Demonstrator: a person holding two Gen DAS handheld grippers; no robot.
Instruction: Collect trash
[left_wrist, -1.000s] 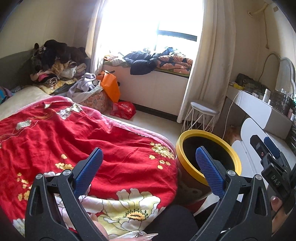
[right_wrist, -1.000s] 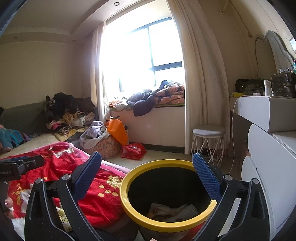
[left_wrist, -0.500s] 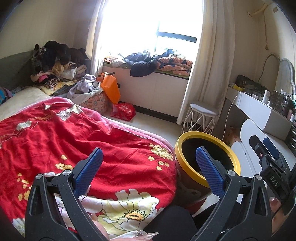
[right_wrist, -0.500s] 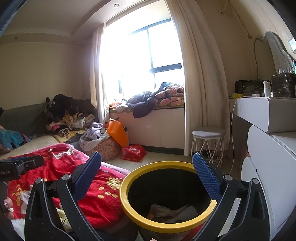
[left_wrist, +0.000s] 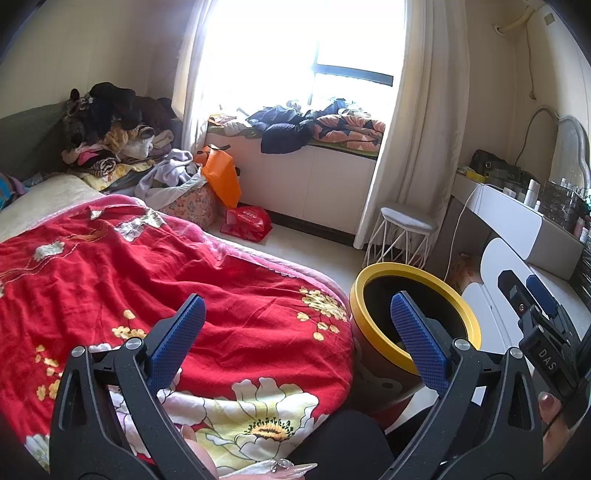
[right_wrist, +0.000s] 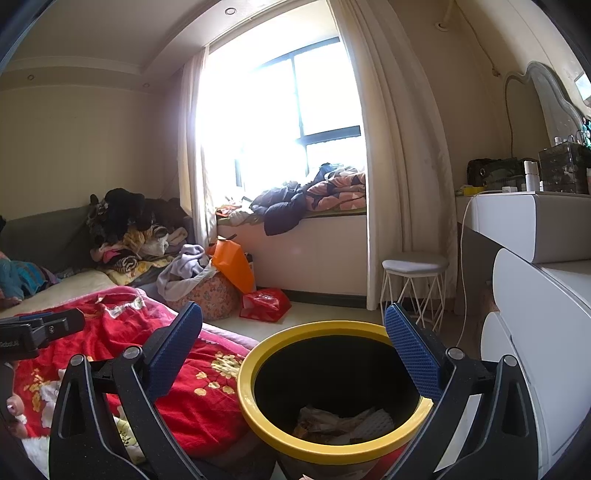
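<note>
A round trash bin with a yellow rim (right_wrist: 258, 354) stands on the floor beside the bed, with crumpled paper trash (right_wrist: 340, 424) at its bottom. It also shows in the left wrist view (left_wrist: 360, 284). My right gripper (right_wrist: 293, 350) is open and empty, held just above the bin's mouth. My left gripper (left_wrist: 293, 338) is open and empty over the corner of the red floral blanket (left_wrist: 147, 266), left of the bin. The right gripper (left_wrist: 532, 302) shows at the right edge of the left wrist view.
A white dresser (right_wrist: 535, 295) stands right of the bin. A white wire stool (right_wrist: 413, 284) is by the curtain. An orange bag (right_wrist: 232, 264) and red bag (right_wrist: 266, 302) lie near the window seat. Clothes are piled at the bed's far end (right_wrist: 125, 229).
Both grippers have drifted slightly back and up, so the bin sits a little lower in both views. Both stay open and empty.
</note>
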